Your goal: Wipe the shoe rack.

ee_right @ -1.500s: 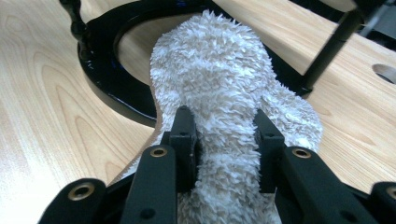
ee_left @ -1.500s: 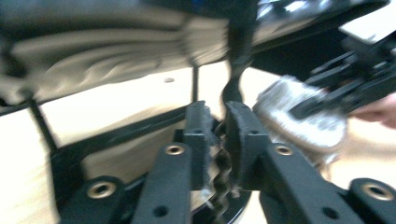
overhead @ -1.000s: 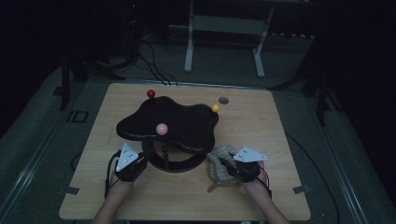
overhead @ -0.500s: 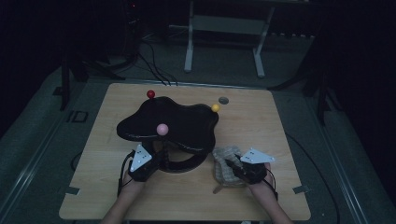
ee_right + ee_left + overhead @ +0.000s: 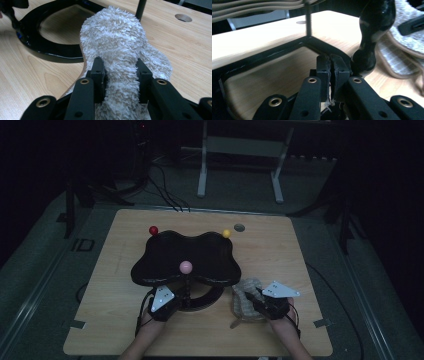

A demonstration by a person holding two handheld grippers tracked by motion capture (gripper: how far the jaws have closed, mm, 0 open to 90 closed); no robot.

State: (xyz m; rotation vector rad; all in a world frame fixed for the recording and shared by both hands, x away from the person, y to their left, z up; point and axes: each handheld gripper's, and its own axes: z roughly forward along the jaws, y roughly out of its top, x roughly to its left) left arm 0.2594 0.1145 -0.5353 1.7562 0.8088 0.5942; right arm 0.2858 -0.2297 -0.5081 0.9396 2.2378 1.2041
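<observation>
We see the right gripper (image 5: 120,72) pinching a fluffy cloth (image 5: 117,45) that lies on the table (image 5: 300,250), just right of the black stand (image 5: 185,265). The left gripper (image 5: 331,72) has its fingers pressed together, maybe touching the stand's ring base (image 5: 274,52).

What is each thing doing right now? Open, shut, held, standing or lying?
Left gripper: shut, empty, at the stand's base.
Right gripper: shut on the fluffy cloth.
Fluffy cloth: bunched, lying on the table.
Black stand: upright on the table.
Pink ball: on the stand.
</observation>
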